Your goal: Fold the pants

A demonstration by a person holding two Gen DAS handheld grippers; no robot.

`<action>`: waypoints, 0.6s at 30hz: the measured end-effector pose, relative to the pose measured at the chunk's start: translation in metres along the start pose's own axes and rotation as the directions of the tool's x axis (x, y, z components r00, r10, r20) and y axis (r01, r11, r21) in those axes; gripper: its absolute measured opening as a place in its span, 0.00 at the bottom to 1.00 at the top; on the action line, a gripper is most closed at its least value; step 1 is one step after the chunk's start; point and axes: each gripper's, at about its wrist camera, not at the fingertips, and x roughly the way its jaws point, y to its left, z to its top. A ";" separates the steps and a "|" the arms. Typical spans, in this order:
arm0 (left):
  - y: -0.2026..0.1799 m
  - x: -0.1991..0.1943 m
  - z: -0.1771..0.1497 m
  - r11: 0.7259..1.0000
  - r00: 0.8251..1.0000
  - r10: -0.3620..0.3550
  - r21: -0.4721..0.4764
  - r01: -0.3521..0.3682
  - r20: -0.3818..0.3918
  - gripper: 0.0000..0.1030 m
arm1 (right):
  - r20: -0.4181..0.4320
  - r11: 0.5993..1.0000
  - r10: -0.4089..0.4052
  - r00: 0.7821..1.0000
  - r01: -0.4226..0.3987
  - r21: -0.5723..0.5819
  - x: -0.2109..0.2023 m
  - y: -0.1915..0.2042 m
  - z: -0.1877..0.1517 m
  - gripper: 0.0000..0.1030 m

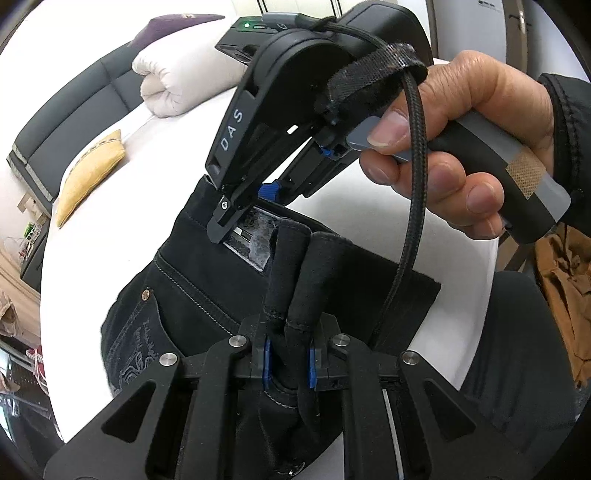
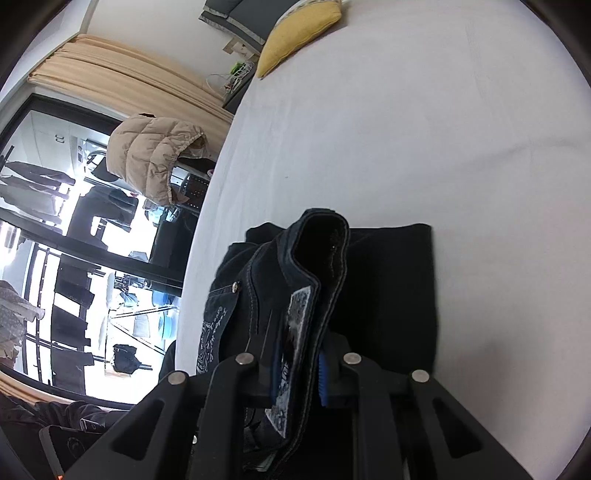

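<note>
The pants [image 1: 207, 295] are lifted by the waistband over the white bed [image 2: 443, 147], lower part resting folded. Left gripper [image 1: 288, 369] and right gripper [image 2: 299, 373] are each clamped on fabric. Thick denim could slip, spoiling the fold.

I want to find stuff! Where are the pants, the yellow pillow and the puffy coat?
pants [image 2: 388, 280], right wrist view, folded leg.
yellow pillow [image 2: 299, 33], right wrist view, middle.
puffy coat [image 2: 151, 155], right wrist view, quilted front.
</note>
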 end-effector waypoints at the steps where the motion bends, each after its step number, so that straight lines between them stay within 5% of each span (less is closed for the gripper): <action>1: -0.005 0.003 0.002 1.000 1.000 -0.001 0.004 0.001 -0.004 0.11 | -0.002 1.000 -0.002 1.000 0.002 0.002 -0.001 -0.003 0.001 0.16; 13: 0.016 0.037 0.003 1.000 0.997 -0.022 -0.005 0.022 -0.067 0.18 | 0.003 0.997 0.032 0.999 -0.032 0.063 0.005 -0.054 -0.011 0.22; 16: 0.031 0.026 0.002 0.993 0.992 -0.106 -0.051 0.103 -0.073 0.34 | 0.029 0.992 0.064 0.998 -0.067 0.106 -0.001 -0.065 -0.016 0.25; 18: 0.048 0.011 -0.004 0.973 0.978 -0.199 -0.132 0.190 -0.060 0.67 | 0.058 0.992 0.035 0.998 -0.042 0.118 -0.011 -0.066 -0.018 0.30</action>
